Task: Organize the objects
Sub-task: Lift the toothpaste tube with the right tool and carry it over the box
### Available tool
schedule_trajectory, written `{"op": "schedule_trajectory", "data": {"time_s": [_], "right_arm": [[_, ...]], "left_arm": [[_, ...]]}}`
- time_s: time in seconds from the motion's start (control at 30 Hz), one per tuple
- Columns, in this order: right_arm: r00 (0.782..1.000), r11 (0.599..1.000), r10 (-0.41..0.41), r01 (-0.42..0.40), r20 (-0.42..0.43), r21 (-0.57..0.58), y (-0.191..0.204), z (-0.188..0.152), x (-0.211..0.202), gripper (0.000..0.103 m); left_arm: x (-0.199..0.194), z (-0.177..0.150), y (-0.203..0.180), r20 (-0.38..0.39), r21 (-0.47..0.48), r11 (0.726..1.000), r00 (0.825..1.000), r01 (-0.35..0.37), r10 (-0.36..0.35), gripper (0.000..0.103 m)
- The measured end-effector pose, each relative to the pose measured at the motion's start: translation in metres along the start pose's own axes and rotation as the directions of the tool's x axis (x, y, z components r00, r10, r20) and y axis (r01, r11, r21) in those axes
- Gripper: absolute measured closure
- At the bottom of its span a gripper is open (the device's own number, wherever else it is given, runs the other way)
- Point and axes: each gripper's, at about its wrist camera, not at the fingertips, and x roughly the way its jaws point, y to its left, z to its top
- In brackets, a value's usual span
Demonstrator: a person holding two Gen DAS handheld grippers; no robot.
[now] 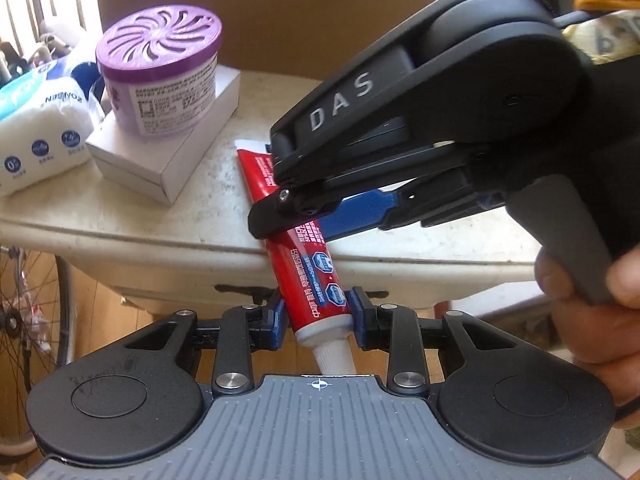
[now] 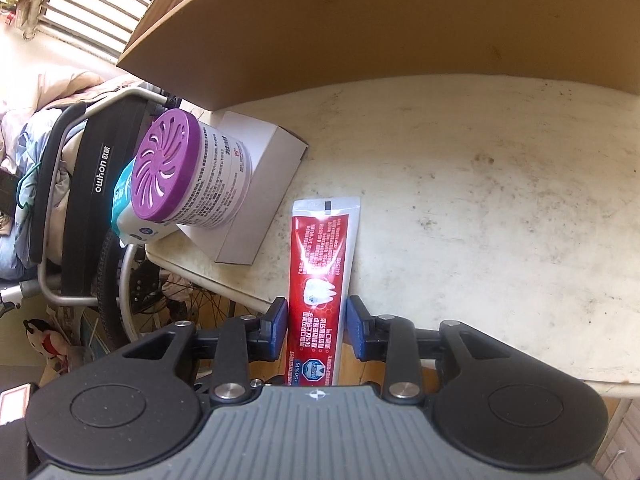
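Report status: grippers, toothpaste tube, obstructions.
Left gripper shut on toothpaste tube near cap. Right gripper shut on its middle. Tube's crimped end over table. Cardboard box behind, nothing blocking.

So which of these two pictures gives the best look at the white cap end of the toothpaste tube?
The left wrist view: the toothpaste tube shows its white cap there, between the left gripper fingers. The right wrist view shows only the tube's flat crimped end and red body; the cap is hidden below the right gripper.
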Motion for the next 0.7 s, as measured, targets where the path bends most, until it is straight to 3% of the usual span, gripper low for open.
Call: {"op": "schedule_trajectory", "data": {"time_s": [0.4,0.47,0.5,0.7], "right_arm": [[0.998,1.000,-0.002,0.001,0.063,0.027,0.004,-0.010,-0.038,0.070],[0.997,1.000,-0.003,0.001,0.081,0.026,0.010,-0.010,-0.057,0.070],[0.996,1.000,-0.003,0.001,0.092,0.024,0.015,-0.010,-0.068,0.070],[0.982,1.000,0.024,-0.026,0.185,0.010,0.050,0.000,-0.150,0.070]], "left_arm": [[-0.028,0.020,-0.023,0.031,0.067,0.998,1.000,-0.003,0.001,0.073],[-0.043,0.029,-0.032,0.044,0.085,0.996,0.999,-0.003,0.000,0.073],[-0.062,-0.013,-0.047,0.055,0.092,0.996,0.998,-0.003,-0.002,0.073],[-0.144,0.040,-0.079,0.127,0.132,0.991,0.992,-0.016,-0.001,0.073]]}}
